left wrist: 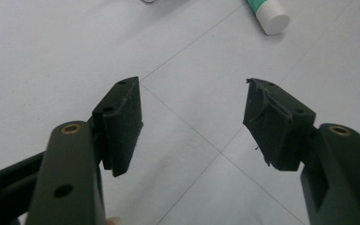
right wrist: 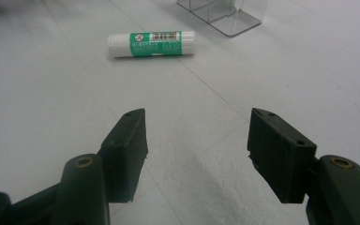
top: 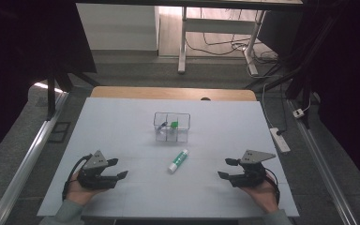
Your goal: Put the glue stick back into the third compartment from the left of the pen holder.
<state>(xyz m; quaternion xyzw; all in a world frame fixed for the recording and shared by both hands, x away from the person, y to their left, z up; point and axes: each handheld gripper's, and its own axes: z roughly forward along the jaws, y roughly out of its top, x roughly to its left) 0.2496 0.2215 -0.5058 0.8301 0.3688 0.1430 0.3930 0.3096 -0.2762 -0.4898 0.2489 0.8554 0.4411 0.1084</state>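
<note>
A green-and-white glue stick [top: 178, 160] lies flat on the white table [top: 122, 122], at its middle, touched by nothing. At its twelve o'clock, near but apart, stands a clear divided box [top: 172, 126] holding small green and dark items. The left gripper [top: 115, 168] rests at the stick's eight o'clock, jaws wide apart and empty. The right gripper [top: 227, 168] rests at four o'clock, likewise spread and empty.

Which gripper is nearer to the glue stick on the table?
Left, but only slightly. The left gripper is to the left of the glue stick, the right gripper to its right; neither touches it.
</note>
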